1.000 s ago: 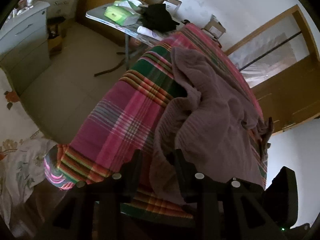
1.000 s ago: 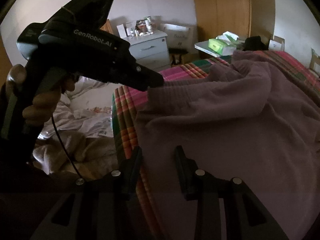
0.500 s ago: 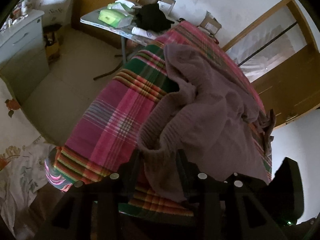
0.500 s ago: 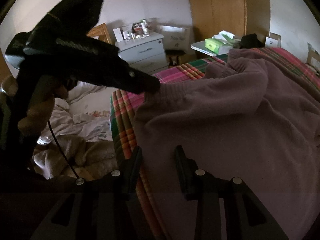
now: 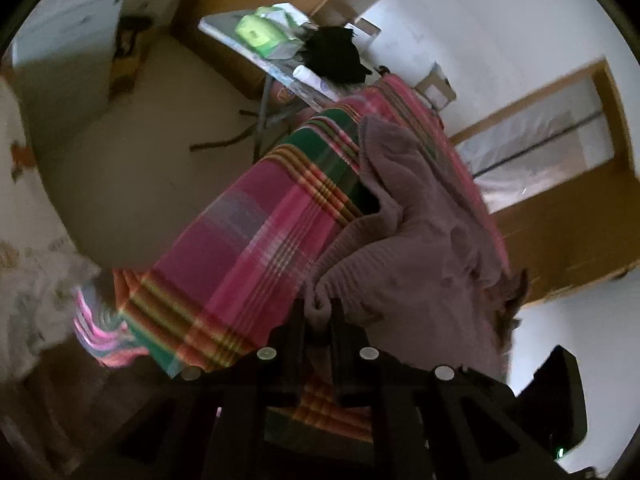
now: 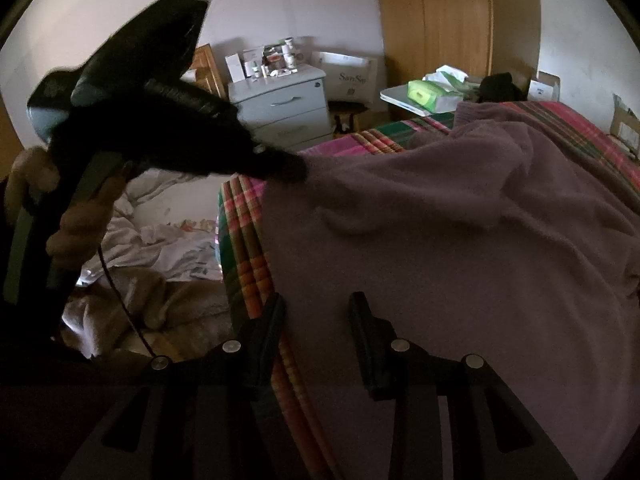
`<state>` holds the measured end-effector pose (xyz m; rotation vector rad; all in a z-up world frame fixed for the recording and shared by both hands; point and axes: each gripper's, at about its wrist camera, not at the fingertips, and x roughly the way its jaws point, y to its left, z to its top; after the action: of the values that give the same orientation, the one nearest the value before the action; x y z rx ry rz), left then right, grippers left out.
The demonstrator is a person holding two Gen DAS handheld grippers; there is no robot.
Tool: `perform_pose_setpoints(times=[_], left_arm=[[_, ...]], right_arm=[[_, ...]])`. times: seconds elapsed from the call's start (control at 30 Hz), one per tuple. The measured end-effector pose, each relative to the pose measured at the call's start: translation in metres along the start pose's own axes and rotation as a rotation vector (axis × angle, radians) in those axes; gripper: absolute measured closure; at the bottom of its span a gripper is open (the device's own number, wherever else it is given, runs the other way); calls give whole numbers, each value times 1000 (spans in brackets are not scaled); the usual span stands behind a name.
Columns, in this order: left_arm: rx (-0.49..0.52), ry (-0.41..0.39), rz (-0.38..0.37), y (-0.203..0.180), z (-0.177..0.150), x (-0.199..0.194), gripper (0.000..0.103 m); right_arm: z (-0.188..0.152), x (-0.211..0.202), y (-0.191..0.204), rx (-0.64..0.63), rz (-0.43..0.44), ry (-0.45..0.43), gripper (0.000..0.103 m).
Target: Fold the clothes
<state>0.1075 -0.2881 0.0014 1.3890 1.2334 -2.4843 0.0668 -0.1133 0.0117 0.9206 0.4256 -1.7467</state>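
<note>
Our left gripper is closing on the sweater's near ribbed corner, while our half-open, empty right gripper hovers over its body, which stretches away across the bed.

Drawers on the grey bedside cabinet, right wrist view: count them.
3 drawer fronts show on the cabinet, stacked: the top one with a handle, the middle one below it, and the bottom one, partly hidden behind the plaid blanket.

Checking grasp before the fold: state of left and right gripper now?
Left gripper: jaws closing, pinching the ribbed edge of the purple sweater.
Right gripper: open, holding nothing, poised above the sweater.
</note>
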Motion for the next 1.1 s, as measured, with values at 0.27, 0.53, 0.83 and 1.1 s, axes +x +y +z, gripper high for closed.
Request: perform_pose_setpoints(times=[0.27,0.53,0.83,1.1], left_arm=[[-48,4,-14,7,-5,3,93],[-96,9,-17,14,-8,8,92],[-128,24,-15,15,-6,10,92],[-138,39,-11,15,-2,11,92]], right_arm=[[42,-44,-63,53,-41,-95,68],[134,-39,-158,-6,-211,-127,68],[181,63,-163,-286,-97,78,68],[196,113,-166,-394,-32,202,68]])
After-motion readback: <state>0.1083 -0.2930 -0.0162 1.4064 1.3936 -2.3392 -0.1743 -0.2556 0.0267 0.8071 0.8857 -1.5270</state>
